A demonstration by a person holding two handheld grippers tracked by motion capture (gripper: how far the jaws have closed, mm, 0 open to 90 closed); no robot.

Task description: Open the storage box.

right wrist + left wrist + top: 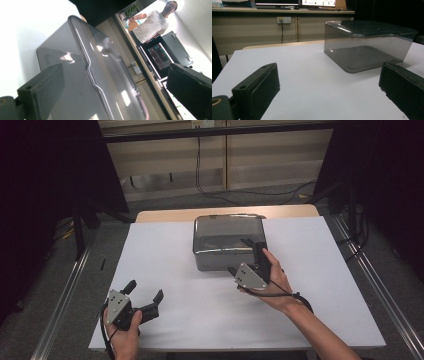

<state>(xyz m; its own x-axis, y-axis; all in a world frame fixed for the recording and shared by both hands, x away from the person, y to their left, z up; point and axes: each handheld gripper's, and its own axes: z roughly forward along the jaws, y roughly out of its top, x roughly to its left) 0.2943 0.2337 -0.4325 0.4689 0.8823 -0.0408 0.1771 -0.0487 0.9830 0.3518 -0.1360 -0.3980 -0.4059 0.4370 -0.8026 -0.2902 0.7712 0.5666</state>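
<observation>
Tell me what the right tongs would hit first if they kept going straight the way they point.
Most likely the lid edge of the smoky plastic box: the right tongs, jaws open, already straddle its near rim.

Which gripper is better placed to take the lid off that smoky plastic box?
Right. The right gripper is open at the box's near edge, one jaw over the lid; the left gripper sits open, well short.

no readable text, labels or signs
</observation>
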